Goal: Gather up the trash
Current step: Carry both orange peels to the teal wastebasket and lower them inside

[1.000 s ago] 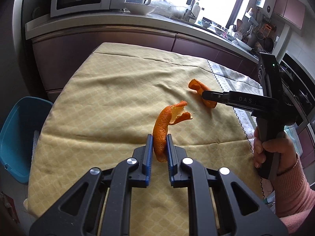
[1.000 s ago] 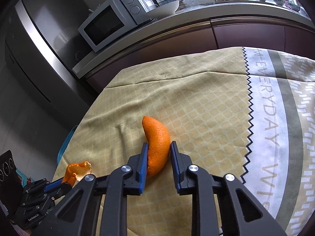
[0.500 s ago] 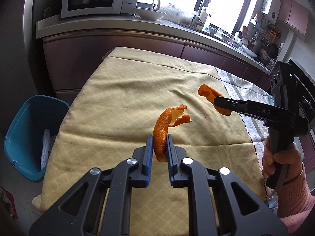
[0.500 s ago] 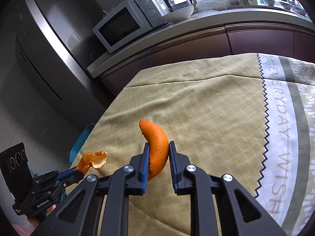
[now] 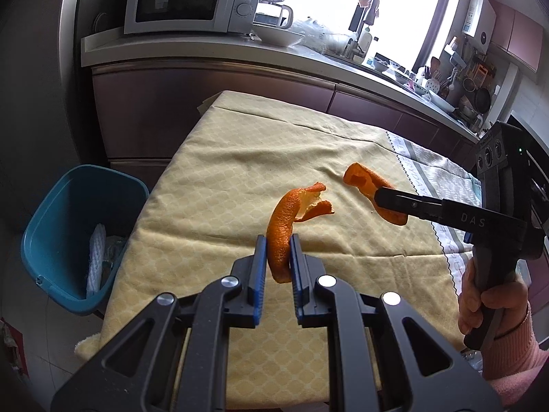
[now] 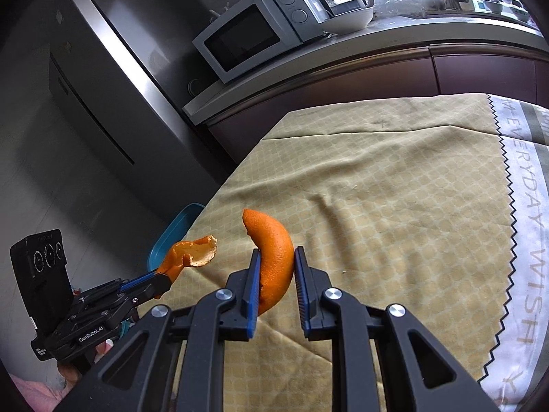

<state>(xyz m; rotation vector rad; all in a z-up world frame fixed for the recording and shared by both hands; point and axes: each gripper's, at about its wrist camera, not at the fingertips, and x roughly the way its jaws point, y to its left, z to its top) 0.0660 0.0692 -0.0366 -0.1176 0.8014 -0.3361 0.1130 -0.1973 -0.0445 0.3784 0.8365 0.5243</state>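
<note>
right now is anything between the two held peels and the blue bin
Nothing visible. The left gripper holds the curled peel over the tablecloth; the blue bin stands open on the floor past its edge. The right gripper's smooth peel is farther away.

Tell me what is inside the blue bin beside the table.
The blue bin holds crumpled white paper or plastic against its right wall. Its near wall hides the rest of the bottom.

Each view rides close behind its own gripper, angled down over the yellow tablecloth (image 5: 240, 178). The left wrist view faces the counter, with the microwave (image 5: 192, 0) at 11 o'clock and the blue bin (image 5: 79, 226) at 9. The right wrist view seems turned leftward, sharing cloth, microwave and bin rim.
</note>
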